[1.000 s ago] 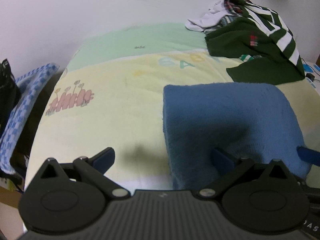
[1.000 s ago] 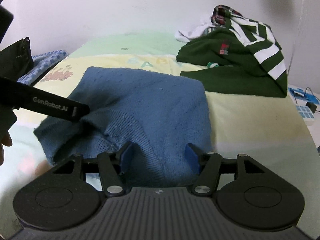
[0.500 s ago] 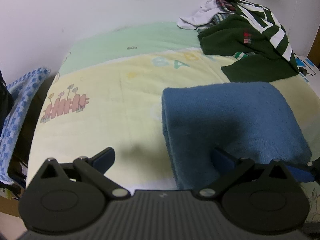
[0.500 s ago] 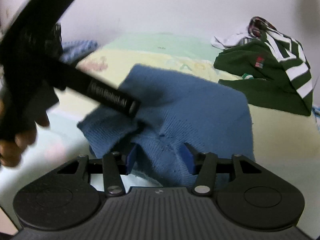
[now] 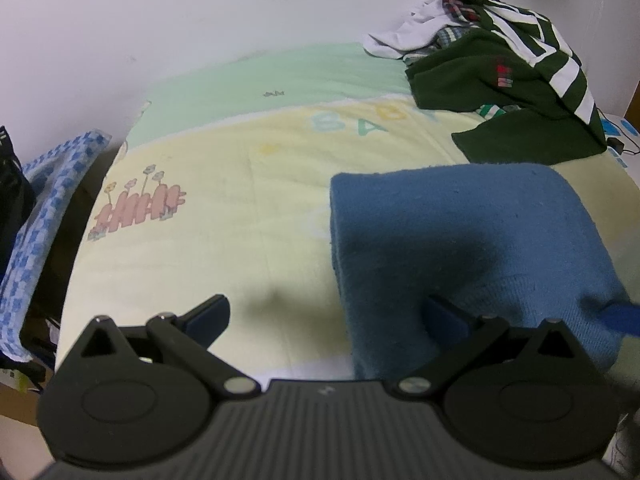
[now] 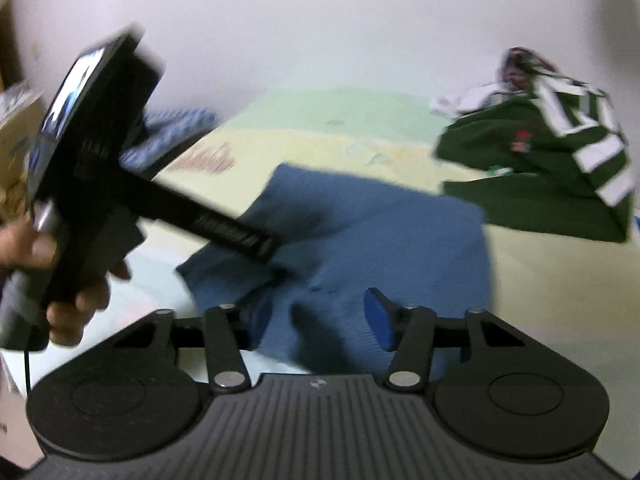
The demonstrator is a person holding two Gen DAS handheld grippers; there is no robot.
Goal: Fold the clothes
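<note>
closing the right gripper [image 6: 320, 316] on the near edge of the blue sweater [image 5: 460, 240] lying part-folded on the bed [image 5: 240, 200] calls for a full bite on every layer, while the left gripper [image 5: 328, 316] stays wide and empty.

one blue sweater [image 5: 460, 240], two grippers, one clothes heap [image 5: 500, 80].

The pale yellow and green bed blanket [image 5: 248, 216] carries pastel capital letters at its far right, partly covered; "BAB" [image 5: 360, 120] can be read. Print on the black gripper finger [image 6: 236, 236] is too blurred to read.
</note>
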